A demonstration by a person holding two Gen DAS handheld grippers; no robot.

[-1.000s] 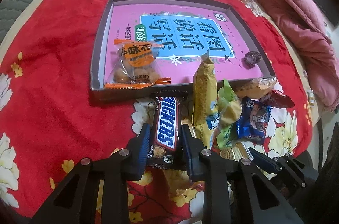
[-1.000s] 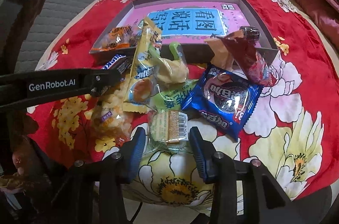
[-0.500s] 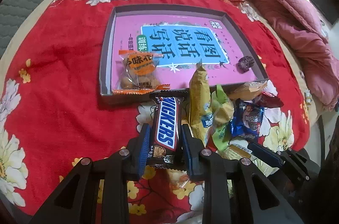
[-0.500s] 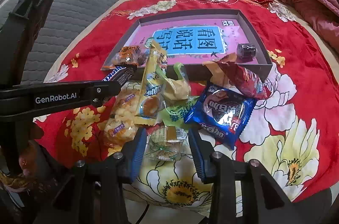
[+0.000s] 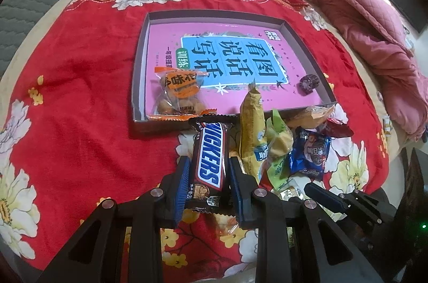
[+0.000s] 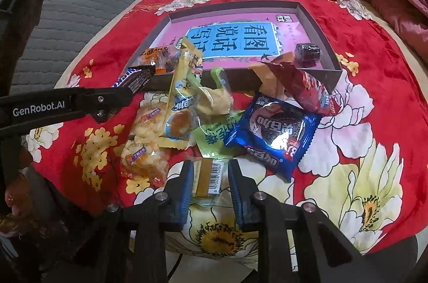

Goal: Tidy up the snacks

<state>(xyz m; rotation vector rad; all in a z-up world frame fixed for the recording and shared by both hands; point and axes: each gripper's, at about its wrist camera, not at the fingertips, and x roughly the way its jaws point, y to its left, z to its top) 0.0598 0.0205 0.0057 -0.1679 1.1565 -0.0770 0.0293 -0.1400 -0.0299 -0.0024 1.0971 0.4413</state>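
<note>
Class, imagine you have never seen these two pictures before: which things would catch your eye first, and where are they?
First, the Snickers bar clamped lengthwise in the left tongs, just short of the shallow box. Next, the bold pink-and-blue book cover lining that box. Then the loose snack pile on the red floral cloth, where the blue cookie packet stands out.

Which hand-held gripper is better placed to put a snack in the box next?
Left hand-held gripper: it grips the Snickers bar pointing at the box. The right sits behind the pile.

Red floral cloth (image 5: pixel 80 101) on a bed, pink quilt (image 5: pixel 361 23) bunched beside
</note>
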